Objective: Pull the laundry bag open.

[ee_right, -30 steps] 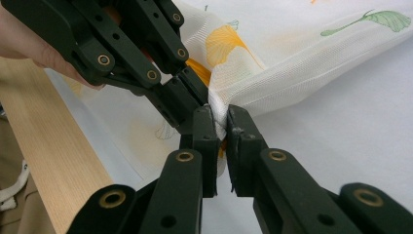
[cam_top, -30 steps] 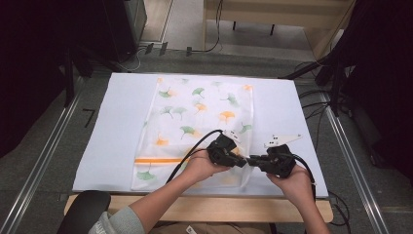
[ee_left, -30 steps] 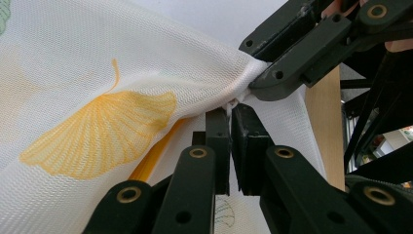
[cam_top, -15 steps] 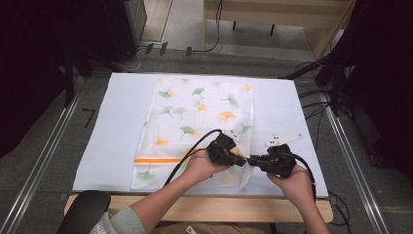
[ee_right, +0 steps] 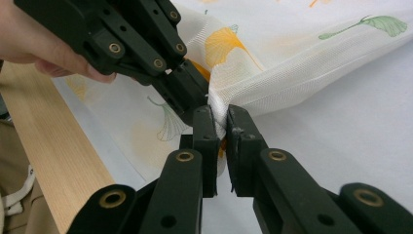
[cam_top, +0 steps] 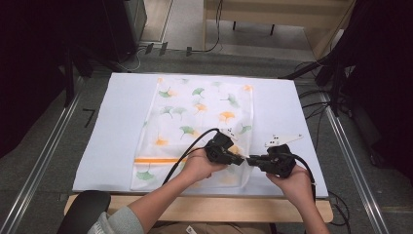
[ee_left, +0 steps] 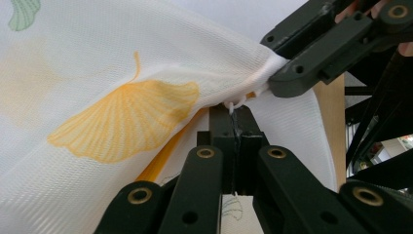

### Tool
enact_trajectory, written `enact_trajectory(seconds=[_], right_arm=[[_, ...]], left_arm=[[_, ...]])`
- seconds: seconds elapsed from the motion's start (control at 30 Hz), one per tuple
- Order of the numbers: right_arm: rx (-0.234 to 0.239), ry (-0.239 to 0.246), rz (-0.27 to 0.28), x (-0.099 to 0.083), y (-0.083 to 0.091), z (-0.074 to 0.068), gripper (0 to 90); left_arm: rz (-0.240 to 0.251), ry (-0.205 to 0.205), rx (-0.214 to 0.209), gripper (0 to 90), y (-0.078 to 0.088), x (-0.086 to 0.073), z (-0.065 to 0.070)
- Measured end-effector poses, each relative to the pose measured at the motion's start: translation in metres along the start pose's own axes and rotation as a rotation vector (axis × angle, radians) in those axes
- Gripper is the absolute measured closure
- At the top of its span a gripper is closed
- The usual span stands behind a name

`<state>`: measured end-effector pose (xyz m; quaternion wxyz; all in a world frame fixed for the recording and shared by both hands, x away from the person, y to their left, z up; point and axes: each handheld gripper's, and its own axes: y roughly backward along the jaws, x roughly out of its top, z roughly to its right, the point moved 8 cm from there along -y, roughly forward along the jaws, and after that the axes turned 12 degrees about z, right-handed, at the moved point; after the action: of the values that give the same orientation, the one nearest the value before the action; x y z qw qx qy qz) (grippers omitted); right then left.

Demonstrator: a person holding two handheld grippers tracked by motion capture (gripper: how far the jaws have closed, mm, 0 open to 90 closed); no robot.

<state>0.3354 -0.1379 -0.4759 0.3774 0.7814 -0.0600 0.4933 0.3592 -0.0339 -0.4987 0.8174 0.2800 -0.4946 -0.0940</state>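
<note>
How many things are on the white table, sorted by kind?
Mesh laundry bags with a ginkgo-leaf print: 1
Hand-held grippers, both clamped on the bag's near right edge: 2, the left gripper and the right gripper
Total: 3

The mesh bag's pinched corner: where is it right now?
In the high view it is at the mesh bag's near right corner, pinched between the left gripper and right gripper, close to the table's front edge.
</note>
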Motion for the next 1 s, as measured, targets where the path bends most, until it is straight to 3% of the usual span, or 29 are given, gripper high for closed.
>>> enact_trajectory(seconds=[0.17,0.37,0.6,1.0], right_arm=[[-0.004,0.0,0.003,0.0,0.001,0.0,86.0],[-0.01,-0.003,0.013,0.001,0.003,0.002,85.8],[-0.01,-0.011,0.013,0.0,0.002,0.004,85.8],[-0.007,-0.024,0.015,-0.001,0.001,0.005,85.7]], left_arm=[[-0.008,0.013,0.015,90.0,0.002,-0.003,-0.007],[-0.019,0.04,0.037,90.0,0.016,-0.011,-0.021],[-0.001,0.032,0.003,90.0,0.019,-0.014,-0.018],[0.005,0.044,0.009,90.0,0.022,-0.014,-0.015]])
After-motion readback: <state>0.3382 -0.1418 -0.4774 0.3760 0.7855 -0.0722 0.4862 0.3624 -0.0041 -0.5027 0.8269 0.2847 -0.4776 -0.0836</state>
